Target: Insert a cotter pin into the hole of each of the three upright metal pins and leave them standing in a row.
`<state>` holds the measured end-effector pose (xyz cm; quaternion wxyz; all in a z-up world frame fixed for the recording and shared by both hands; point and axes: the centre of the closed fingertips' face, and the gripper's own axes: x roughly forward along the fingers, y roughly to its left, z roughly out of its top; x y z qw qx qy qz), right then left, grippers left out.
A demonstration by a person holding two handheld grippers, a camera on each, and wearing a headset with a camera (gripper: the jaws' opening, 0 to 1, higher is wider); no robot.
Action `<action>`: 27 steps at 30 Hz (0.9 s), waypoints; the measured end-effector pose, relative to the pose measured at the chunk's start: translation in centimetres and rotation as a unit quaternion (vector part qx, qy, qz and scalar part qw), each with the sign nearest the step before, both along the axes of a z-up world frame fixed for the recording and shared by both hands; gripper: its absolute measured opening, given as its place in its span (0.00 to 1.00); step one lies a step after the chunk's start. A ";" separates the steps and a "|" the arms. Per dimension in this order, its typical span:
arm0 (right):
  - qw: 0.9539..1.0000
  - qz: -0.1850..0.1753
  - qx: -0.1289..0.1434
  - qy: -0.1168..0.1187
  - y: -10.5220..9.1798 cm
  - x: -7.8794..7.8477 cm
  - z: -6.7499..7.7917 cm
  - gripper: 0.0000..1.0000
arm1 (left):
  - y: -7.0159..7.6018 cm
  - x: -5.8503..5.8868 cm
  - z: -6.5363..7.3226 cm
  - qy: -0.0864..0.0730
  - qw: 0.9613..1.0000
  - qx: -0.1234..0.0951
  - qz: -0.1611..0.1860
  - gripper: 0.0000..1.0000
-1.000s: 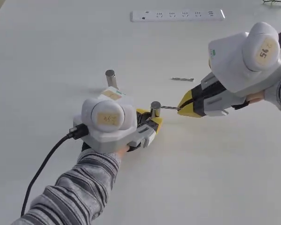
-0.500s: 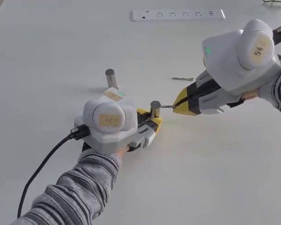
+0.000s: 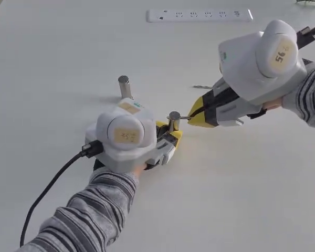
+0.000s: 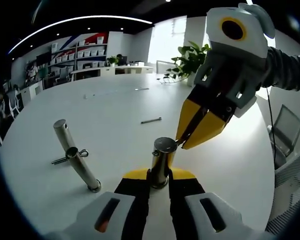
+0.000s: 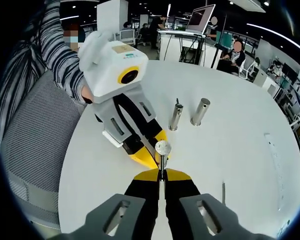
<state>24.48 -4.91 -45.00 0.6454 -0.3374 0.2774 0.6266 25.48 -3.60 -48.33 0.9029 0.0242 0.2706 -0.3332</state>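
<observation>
My left gripper (image 3: pixel 169 137) (image 4: pixel 160 176) is shut on the base of an upright metal pin (image 3: pixel 174 119) (image 4: pixel 162 155) (image 5: pixel 163 148). My right gripper (image 3: pixel 192 116) (image 5: pixel 161 176) is shut on a thin cotter pin (image 3: pixel 181 118) (image 5: pixel 161 166), held level, with its tip at the pin's top. Behind stands a bare metal pin (image 3: pixel 124 85) (image 4: pixel 64 134) (image 5: pixel 200 111). A third pin (image 4: pixel 84 167) (image 5: pixel 176 116) carries a cotter pin (image 4: pixel 69 156) through its top. In the left gripper view the right gripper (image 4: pixel 182 142) meets the held pin from the right.
A loose cotter pin (image 3: pixel 201 86) (image 4: pixel 151 120) (image 5: pixel 223 192) lies on the white table behind the right gripper. A white power strip (image 3: pixel 199 15) rests at the far edge. A black cable (image 3: pixel 47 189) trails from the left gripper toward me.
My right gripper has moved left with the cotter pin, bringing its tip from a short way off up to the top of the held pin. The left gripper has stayed put.
</observation>
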 end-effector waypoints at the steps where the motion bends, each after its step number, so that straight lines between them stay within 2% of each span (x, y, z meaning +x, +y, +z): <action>1: 1.000 -0.001 0.001 0.000 0.1 0.0 0.0 0.00 | 0.0 0.0 0.0 0.000 1.000 0.000 0.001 0.10; 11: 1.000 -0.002 0.006 -0.008 0.7 -0.1 0.1 0.00 | 0.0 0.0 0.0 0.000 1.000 -0.002 0.005 0.10; 14: 1.000 -0.015 0.014 -0.011 0.7 0.2 0.1 0.11 | 0.0 0.0 0.0 0.001 1.000 -0.002 0.004 0.10; 15: 1.000 -0.020 0.018 -0.008 0.7 0.2 0.3 0.12 | 0.0 0.0 0.0 0.001 1.000 -0.002 0.004 0.10; 18: 0.999 -0.030 0.027 0.001 0.4 0.2 1.0 0.10 | 0.0 0.0 0.0 0.001 1.000 -0.002 0.004 0.10; 21: 0.999 -0.029 0.022 0.001 -0.2 -0.1 1.3 0.07 | 0.0 0.0 0.0 0.002 1.000 -0.003 0.005 0.10; 27: 0.999 -0.038 0.024 0.012 -0.9 -0.1 1.3 0.01 | 0.0 0.0 0.0 0.002 1.000 -0.003 0.008 0.10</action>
